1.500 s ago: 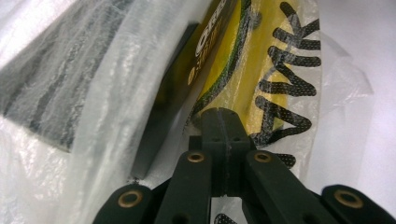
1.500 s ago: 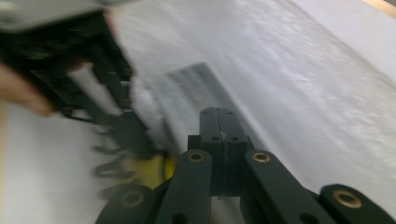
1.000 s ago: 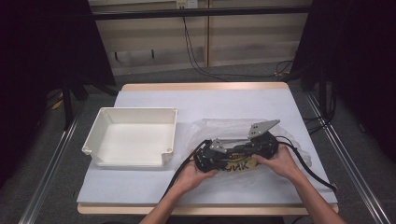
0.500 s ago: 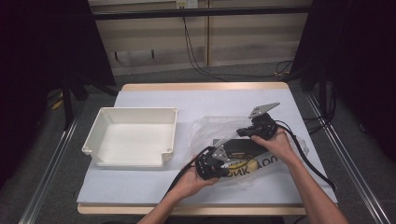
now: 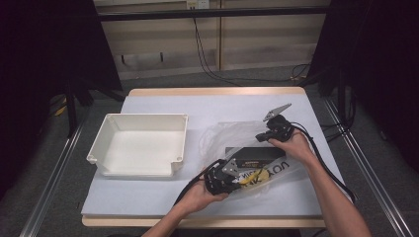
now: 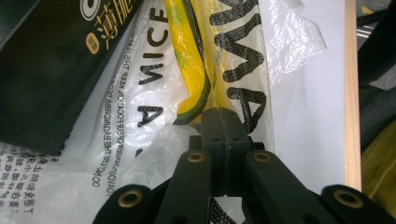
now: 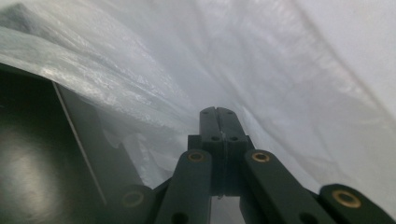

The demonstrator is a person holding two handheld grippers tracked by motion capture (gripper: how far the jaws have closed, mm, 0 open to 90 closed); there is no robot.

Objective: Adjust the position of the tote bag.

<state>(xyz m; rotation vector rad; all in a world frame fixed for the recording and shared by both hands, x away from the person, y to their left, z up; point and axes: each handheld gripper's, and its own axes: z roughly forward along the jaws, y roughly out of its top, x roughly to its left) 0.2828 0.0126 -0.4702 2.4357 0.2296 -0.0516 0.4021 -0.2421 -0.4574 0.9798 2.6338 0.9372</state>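
Clear plastic bag [image 5: 247,143] lay on the desk [image 5: 163,197] between the two hand-held grippers—left [image 5: 222,178] shut on its near printed edge, right [image 5: 271,134] shut at its far edge—the black box [image 5: 254,157] inside running left-right, nearer the left.

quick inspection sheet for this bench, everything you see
surface: white-covered table with a wooden edge
job's things: clear printed plastic bag lying flat, black box inside it
clutter: empty white bin left of the bag
grippers: left claw shut, at the bag's near end by its yellow print; right claw shut, at the bag's far end
cables: black cable trails from the right claw; more hang behind the table
surroundings: grey floor, dark curtains either side
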